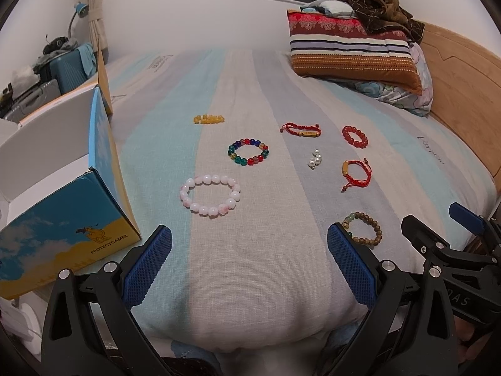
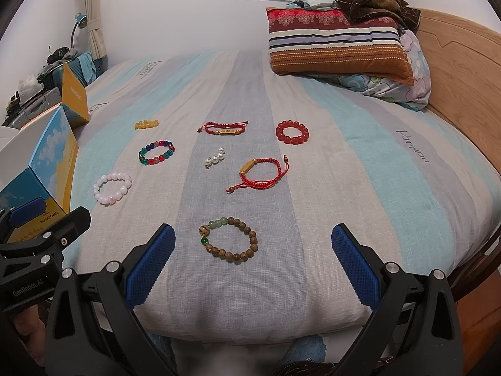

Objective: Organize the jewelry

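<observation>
Left gripper [image 1: 249, 252] spread wide, holding nothing, above the near edge of the bed [image 1: 250, 297]. Right gripper [image 2: 253, 253] equally wide and empty, just short of the wooden bead bracelet [image 2: 228, 239]. Seven other bracelets lie apart across the striped sheet, the pink bracelet [image 1: 209, 195] nearest the open box [image 1: 72, 219] at the left edge. Bare sheet separates all pieces; pillows [image 2: 338, 47] occupy the far right corner.

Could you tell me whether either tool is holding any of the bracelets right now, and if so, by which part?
Nothing is held: the left tool and right tool are both open above the bed.
</observation>
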`<move>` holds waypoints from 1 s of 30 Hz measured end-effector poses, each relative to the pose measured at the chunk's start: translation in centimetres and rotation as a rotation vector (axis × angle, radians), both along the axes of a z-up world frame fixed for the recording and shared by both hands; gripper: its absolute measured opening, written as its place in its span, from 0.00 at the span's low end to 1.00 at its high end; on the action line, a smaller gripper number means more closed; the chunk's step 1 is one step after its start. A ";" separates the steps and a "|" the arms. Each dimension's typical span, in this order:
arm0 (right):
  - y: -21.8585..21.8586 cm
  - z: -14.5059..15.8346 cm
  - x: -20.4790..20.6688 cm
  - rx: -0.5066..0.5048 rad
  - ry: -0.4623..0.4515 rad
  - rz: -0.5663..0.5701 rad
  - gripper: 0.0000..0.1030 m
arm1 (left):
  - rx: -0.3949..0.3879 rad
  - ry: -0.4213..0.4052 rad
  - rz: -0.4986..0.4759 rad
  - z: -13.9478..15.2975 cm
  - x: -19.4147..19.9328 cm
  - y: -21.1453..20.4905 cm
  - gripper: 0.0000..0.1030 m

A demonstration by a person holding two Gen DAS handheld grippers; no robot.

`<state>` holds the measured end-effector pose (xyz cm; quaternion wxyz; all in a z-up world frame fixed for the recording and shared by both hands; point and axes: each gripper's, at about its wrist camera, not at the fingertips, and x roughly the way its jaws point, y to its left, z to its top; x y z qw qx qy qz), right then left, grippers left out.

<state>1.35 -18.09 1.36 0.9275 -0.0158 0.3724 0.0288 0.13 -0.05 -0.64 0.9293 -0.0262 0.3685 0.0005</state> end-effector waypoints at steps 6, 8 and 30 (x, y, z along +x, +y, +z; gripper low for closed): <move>0.0 0.0 0.0 0.000 0.000 -0.001 0.93 | 0.000 0.000 0.001 0.0 0.1 0.0 0.94; 0.1 0.0 0.0 0.000 0.000 0.000 0.93 | 0.000 0.000 0.001 0.0 0.1 0.0 0.94; -3.2 4.5 3.6 0.014 -0.033 -0.062 0.93 | 0.027 -0.008 0.007 4.8 5.7 0.7 0.94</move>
